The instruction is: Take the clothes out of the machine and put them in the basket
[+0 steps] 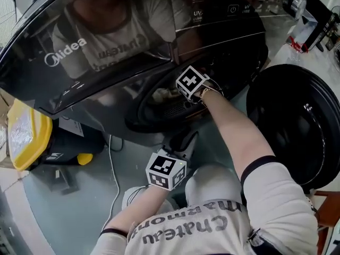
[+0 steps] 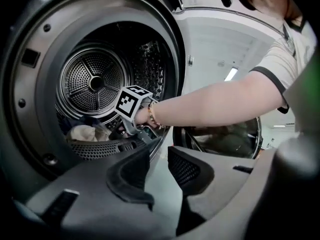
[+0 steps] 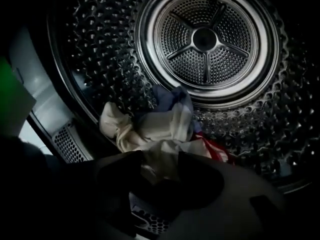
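The dark front-loading washing machine [image 1: 106, 52] stands open. Inside its steel drum [image 3: 205, 39] lies a small heap of clothes [image 3: 165, 124]: cream and white pieces, one blue, one red. My right gripper [image 3: 161, 159] reaches in through the opening, tilted down over the heap. Its jaws stand wide open, with a fold of white cloth lying between them, not pinched. From outside, its marker cube [image 1: 191, 83] [image 2: 131, 101] shows at the drum mouth. My left gripper [image 2: 159, 154] waits just below the opening, open and empty; its cube [image 1: 166, 170] is over my knee.
The round door [image 1: 297, 121] is swung open to the right. A yellow container [image 1: 26, 134] sits on the floor to the left of the machine. A white cable [image 1: 112, 179] runs across the grey floor. A perforated lint grille [image 2: 100, 149] lines the drum's lower rim.
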